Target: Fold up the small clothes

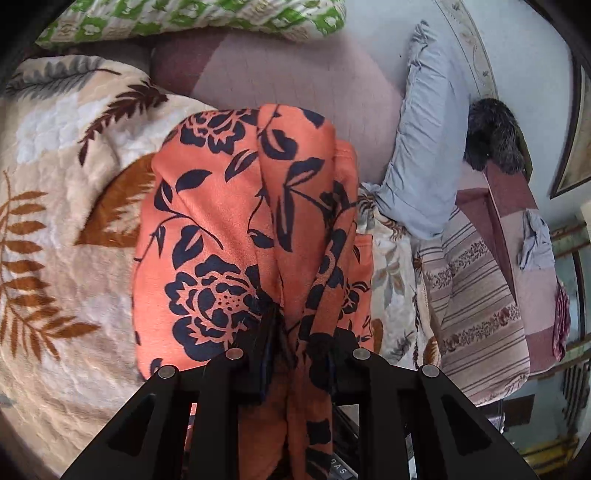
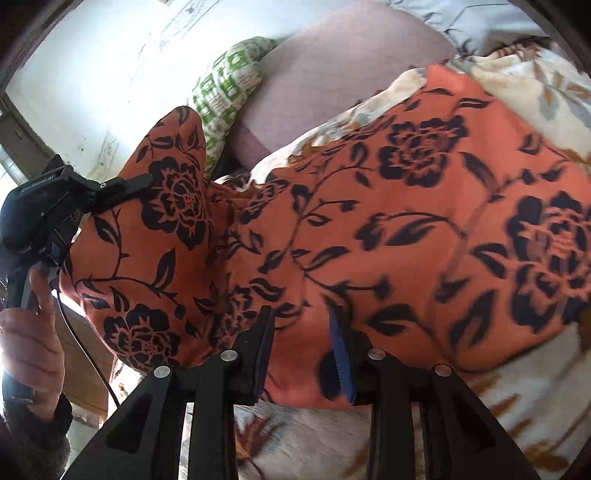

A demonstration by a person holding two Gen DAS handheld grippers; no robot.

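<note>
On a bed spread with a cream leaf-print blanket (image 1: 55, 229), a green patterned pillow (image 1: 192, 18) and a pale blue pillow (image 1: 424, 155) against the wall, an orange garment with dark flowers (image 1: 236, 221) is held above the covers by two handheld grippers; the left gripper (image 1: 291, 332) has its fingers drawn narrow on a bunched fold of the cloth, which hangs down through them; the right gripper (image 2: 303, 347) stands with its jaws wider, the garment's edge between them, though whether the pads truly press on it cannot be told; a hand (image 2: 33, 332) grips the left tool's handle at the side; the risk, by this view, is that a loose right hold lets the edge slip, or that the bunched left pinch sets a crooked, layered crease when the cloth is laid down.
</note>
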